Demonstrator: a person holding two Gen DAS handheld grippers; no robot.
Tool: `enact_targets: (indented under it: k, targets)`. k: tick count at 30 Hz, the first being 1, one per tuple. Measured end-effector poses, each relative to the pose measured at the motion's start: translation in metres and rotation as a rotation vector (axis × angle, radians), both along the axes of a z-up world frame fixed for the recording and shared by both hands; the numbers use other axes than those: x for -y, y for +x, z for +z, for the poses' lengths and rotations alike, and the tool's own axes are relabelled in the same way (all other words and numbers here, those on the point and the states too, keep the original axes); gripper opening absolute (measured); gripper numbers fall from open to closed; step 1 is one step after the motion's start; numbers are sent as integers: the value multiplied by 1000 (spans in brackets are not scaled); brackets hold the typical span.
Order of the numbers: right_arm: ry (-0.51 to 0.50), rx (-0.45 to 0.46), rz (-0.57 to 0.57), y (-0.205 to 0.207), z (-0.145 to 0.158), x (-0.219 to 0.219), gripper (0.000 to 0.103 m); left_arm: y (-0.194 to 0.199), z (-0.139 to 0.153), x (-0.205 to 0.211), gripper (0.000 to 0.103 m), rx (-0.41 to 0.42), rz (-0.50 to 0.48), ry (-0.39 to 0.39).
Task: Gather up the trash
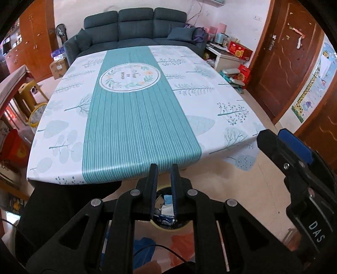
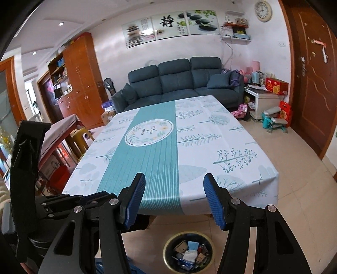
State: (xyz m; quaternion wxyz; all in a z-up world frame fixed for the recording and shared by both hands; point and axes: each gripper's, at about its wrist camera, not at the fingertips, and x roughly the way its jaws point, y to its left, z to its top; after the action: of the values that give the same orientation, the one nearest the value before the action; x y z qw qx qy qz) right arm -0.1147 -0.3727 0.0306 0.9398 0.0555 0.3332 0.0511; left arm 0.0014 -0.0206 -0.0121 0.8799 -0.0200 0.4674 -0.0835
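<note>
Evidently, the light, crumpled scraps in the bin (image 2: 189, 251) would be pinched at a fold, the left gripper (image 1: 164, 168) nearly pressed together on nothing and the right gripper (image 2: 174, 179) spread.

A table (image 2: 210, 134) under a white cloth with a teal striped band and a round floral emblem (image 2: 149, 133) fills the middle. Behind it stands a dark blue sofa (image 2: 179, 84) — beside that, a white cabinet (image 2: 264, 103) bearing a red box (image 2: 276, 86). A clock (image 2: 262, 11) hangs high — near a wooden door (image 2: 316, 88).

Home living room: blue sofa (image 2: 181, 82) upper centre, clothed table (image 2: 210, 134) mid-frame, wall clock (image 2: 262, 11) upper right, wooden cabinets (image 2: 82, 84) left.
</note>
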Motion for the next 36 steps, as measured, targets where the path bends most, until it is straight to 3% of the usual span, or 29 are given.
enact_targets:
  k: [4, 13, 36]
  targets:
    - [-1, 8, 46, 2, 0, -4, 59, 2, -2, -3, 9, -23, 48, 8]
    - [4, 2, 61, 6, -4, -5, 59, 0, 1, -7, 9, 8, 82, 14]
    - [13, 12, 66, 4, -7, -5, 61, 0, -1, -6, 9, 5, 88, 39]
